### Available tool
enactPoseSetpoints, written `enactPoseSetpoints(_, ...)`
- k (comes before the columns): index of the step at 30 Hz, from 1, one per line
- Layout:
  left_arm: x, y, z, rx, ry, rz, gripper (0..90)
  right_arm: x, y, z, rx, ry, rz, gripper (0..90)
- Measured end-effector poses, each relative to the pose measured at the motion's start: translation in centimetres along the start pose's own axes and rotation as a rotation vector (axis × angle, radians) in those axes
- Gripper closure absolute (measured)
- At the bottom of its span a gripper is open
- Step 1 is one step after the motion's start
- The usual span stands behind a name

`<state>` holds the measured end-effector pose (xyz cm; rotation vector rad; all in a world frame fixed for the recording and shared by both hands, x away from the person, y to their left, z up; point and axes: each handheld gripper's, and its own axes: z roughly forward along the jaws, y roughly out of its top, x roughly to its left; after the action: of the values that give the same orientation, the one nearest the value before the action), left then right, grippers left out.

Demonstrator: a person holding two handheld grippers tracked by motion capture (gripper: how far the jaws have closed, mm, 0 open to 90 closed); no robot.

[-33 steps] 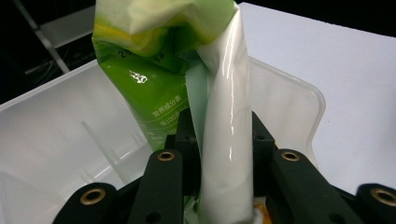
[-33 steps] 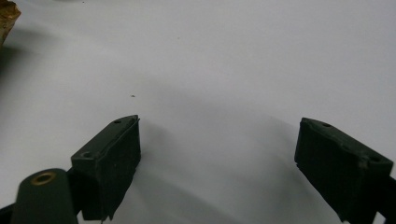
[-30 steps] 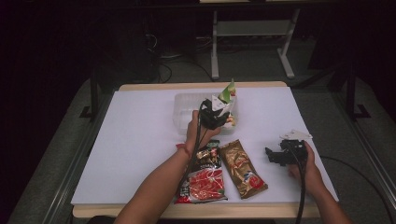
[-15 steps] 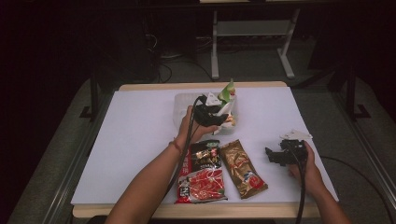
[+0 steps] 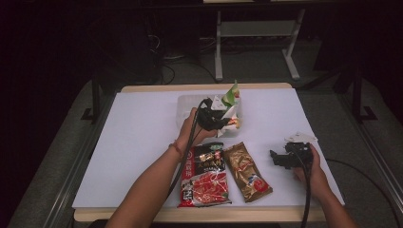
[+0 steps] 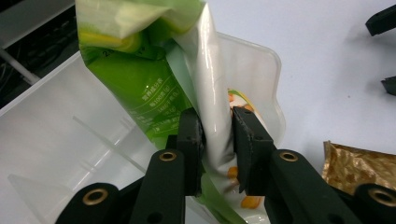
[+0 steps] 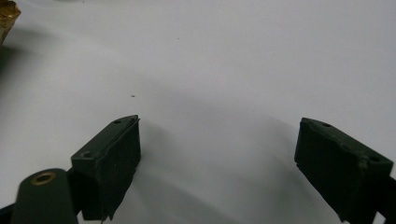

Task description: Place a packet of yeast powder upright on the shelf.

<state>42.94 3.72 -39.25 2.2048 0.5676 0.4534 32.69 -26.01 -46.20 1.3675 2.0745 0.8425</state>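
Observation:
My left gripper (image 5: 225, 120) (image 6: 217, 127) is shut on a green and white snack bag (image 5: 231, 97) (image 6: 140, 70), and its jaws have just been closing on it. Both pads pinch the bag's white lower fold. The bag stands upright in the right end of a clear plastic bin (image 5: 186, 103) (image 6: 46, 140). Off to the right, my right gripper (image 5: 277, 158) (image 7: 217, 154) rests on the white table, jaws open and nothing between them.
A red snack packet (image 5: 204, 178) and a brown-gold packet (image 5: 247, 171) (image 6: 359, 163) lie flat near the table's front edge, between the two hands. The bin has thin clear dividers (image 6: 100, 140) inside. White tabletop (image 5: 138, 137) stretches to the left.
My left gripper shifted slightly up and back down at the bag, and the left forearm swung a little. The right hand has stayed still.

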Motion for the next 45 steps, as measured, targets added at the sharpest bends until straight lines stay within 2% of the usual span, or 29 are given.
enactPoseSetpoints(5,0.0,-0.1,0.3,0.004,0.012,0.009,75.4,0.0,0.0,0.0,0.001,0.001,0.001,13.5)
enactPoseSetpoints(9,-0.2,0.1,0.6,0.024,0.031,0.035,76.2,0.0,0.0,0.0,0.002,0.002,0.002,13.5)
enactPoseSetpoints(13,-0.1,0.0,0.5,0.019,0.022,0.02,75.7,0.0,0.0,0.0,0.0,0.0,0.0,13.5)
enactPoseSetpoints(15,-0.1,-0.1,0.1,0.004,0.025,0.021,71.4,0.1,0.0,0.0,-0.002,-0.003,-0.003,13.5)
enactPoseSetpoints(16,0.1,-0.1,-0.4,-0.013,0.021,0.01,66.4,0.1,0.0,0.0,-0.001,-0.004,-0.003,13.5)
enactPoseSetpoints(18,0.3,-0.2,-1.5,-0.083,-0.008,-0.012,65.7,0.1,0.0,0.0,-0.001,-0.004,-0.005,13.5)
enactPoseSetpoints(21,0.2,-0.4,-2.8,-0.116,-0.011,0.008,63.3,0.1,0.0,0.0,-0.001,-0.005,-0.006,13.5)
enactPoseSetpoints(24,-0.1,-0.9,-3.8,-0.138,-0.004,0.015,61.7,0.1,0.0,0.0,-0.001,-0.006,-0.007,13.5)
enactPoseSetpoints(27,-0.5,-1.6,-5.0,-0.152,0.014,0.043,58.5,0.2,0.0,-0.1,-0.004,-0.012,-0.013,13.5)
enactPoseSetpoints(32,-0.8,-3.0,-7.5,-0.178,0.016,0.049,53.2,0.1,0.0,-0.1,-0.003,-0.008,-0.009,13.7)
enactPoseSetpoints(33,-0.8,-3.3,-8.1,-0.182,0.015,0.046,49.8,0.1,0.0,0.0,-0.002,-0.003,-0.005,13.7)
enactPoseSetpoints(36,-0.8,-4.4,-9.8,-0.175,0.017,0.05,47.5,0.0,0.0,0.0,-0.001,0.0,-0.001,13.7)
enactPoseSetpoints(39,-0.9,-5.6,-11.0,-0.166,0.0,0.067,48.0,-0.1,0.0,0.0,0.004,0.008,0.008,13.7)
enactPoseSetpoints(40,-0.9,-5.8,-11.2,-0.159,-0.006,0.084,56.0,-0.2,0.0,0.0,0.008,0.014,0.013,13.7)
enactPoseSetpoints(42,-0.9,-6.1,-10.9,-0.137,-0.035,0.081,57.6,-0.2,0.0,0.1,0.008,0.015,0.015,13.7)
enactPoseSetpoints(45,-1.0,-5.9,-9.6,-0.118,-0.057,0.071,64.4,-0.1,0.0,0.0,0.006,0.012,0.011,13.6)
